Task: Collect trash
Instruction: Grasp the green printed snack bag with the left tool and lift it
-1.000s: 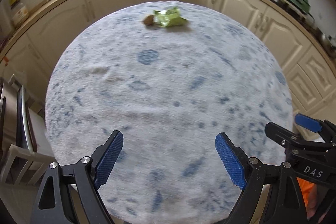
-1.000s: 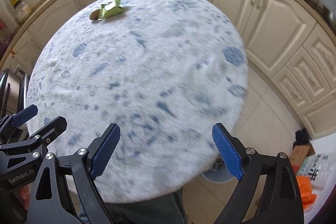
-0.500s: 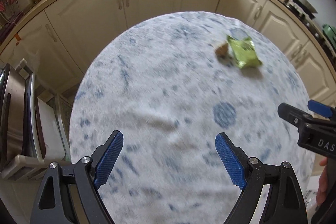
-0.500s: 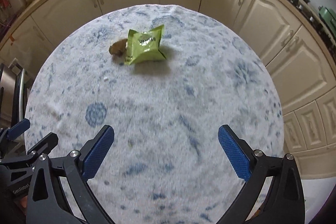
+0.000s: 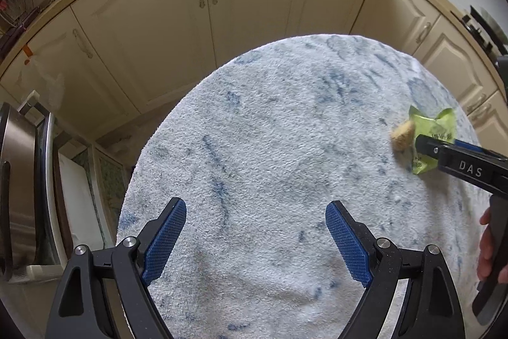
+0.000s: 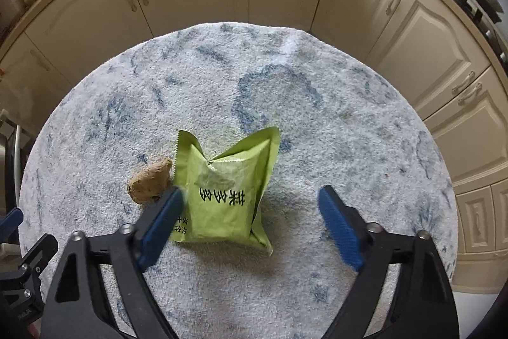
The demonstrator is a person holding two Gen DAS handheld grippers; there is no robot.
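My right tongs (image 6: 250, 208) are closing around the green packet (image 6: 225, 193), not yet pinching; I should centre it, clear of the ginger (image 6: 149, 180), left tongs (image 5: 255, 239) wide, empty.

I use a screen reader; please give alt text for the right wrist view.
The right gripper is closing around a crumpled green wrapper on a blue-and-white tablecloth, pads not yet pressing it. A brown lump lies beside the wrapper.

The left gripper (image 5: 255, 231) points steeply down, jaws wide apart and empty. The right gripper (image 6: 250, 221) also points steeply down; its jaws are closing, not yet pressing anything. A hand (image 5: 490, 247) grips its handle.
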